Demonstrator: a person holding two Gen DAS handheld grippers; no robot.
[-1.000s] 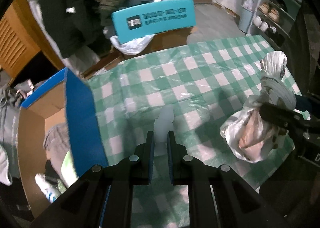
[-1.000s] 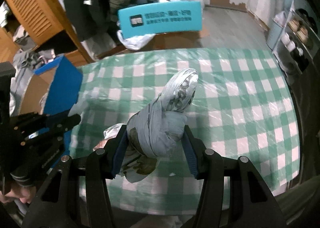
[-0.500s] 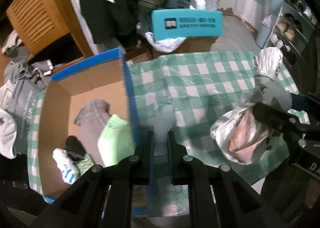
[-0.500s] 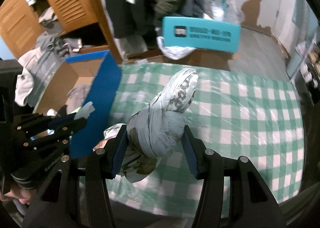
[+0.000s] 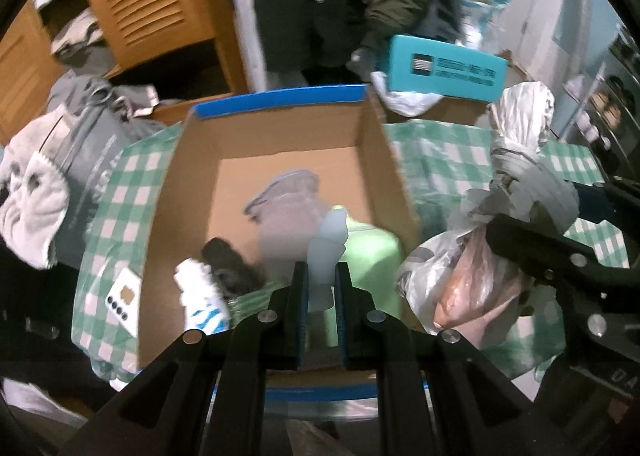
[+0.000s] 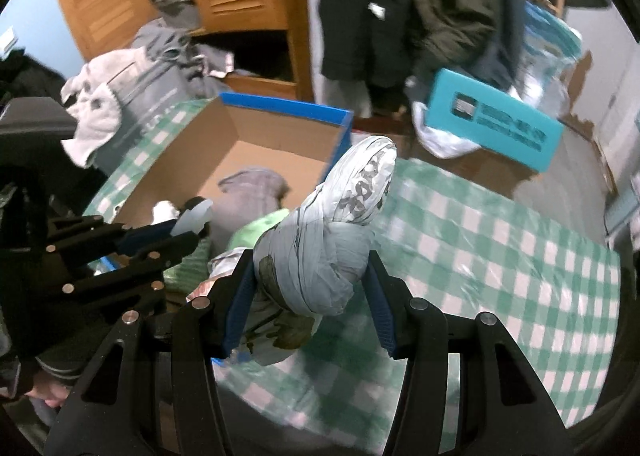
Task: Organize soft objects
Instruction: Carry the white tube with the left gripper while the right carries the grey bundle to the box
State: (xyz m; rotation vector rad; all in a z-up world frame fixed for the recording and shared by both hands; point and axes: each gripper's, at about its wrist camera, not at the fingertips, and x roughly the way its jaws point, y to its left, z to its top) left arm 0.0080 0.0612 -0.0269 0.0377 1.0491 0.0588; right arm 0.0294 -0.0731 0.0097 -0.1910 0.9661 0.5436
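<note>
The cardboard box (image 5: 280, 159) under both grippers already holds a grey garment (image 5: 288, 195), a light green piece (image 5: 372, 248) and some small socks, so I'd judge the sorting well along, with two items left to drop. The right gripper (image 6: 310, 288) clamps a knotted plastic bag (image 6: 320, 248) beside the box's right wall. The left gripper (image 5: 321, 284), pinched nearly shut on a pale translucent strip (image 5: 330, 240), now hangs over the box; a second ago both were over bare checked cloth.
</note>
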